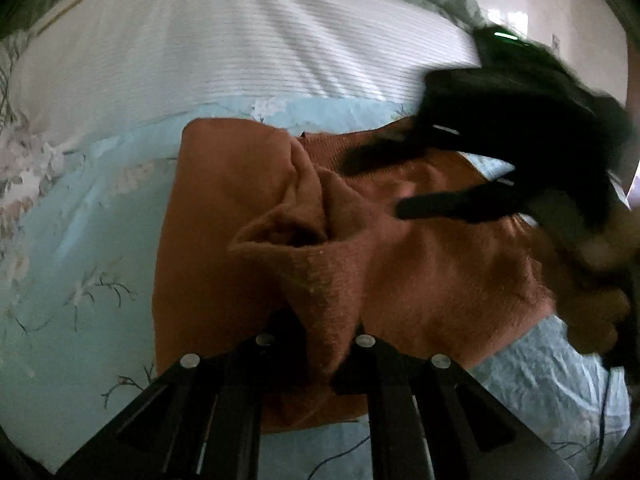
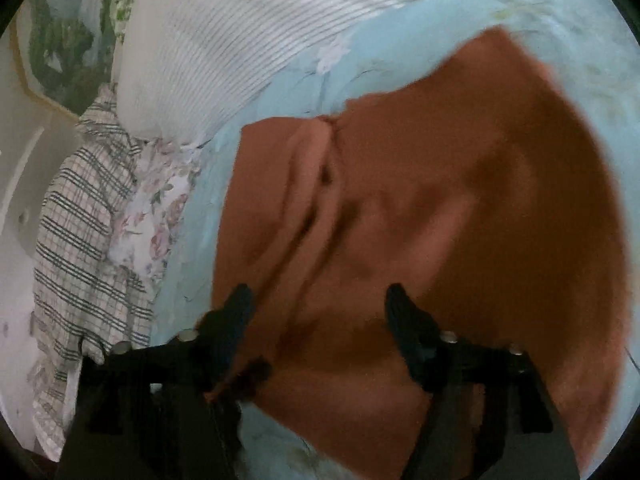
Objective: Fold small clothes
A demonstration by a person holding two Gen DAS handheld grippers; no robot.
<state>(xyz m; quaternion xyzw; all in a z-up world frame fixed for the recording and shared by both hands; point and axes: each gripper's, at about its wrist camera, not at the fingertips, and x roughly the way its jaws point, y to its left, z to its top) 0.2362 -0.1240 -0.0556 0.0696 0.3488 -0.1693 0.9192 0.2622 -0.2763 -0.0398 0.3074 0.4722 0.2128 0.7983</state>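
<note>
An orange knit garment (image 1: 240, 208) lies on a light blue floral bedsheet (image 1: 80, 240). My left gripper (image 1: 324, 340) is shut on a raised fold of the garment's ribbed edge at the near side. My right gripper (image 1: 400, 184) shows blurred at the right of the left wrist view, fingers apart, over the garment's far right part. In the right wrist view the right gripper (image 2: 316, 300) is open above the orange garment (image 2: 460, 200), with nothing between its fingers.
A white striped pillow (image 1: 240, 40) lies behind the garment. It also shows in the right wrist view (image 2: 224, 52), with a checked cloth (image 2: 80, 220) and a floral cloth (image 2: 156, 216) at the left, by the bed's edge.
</note>
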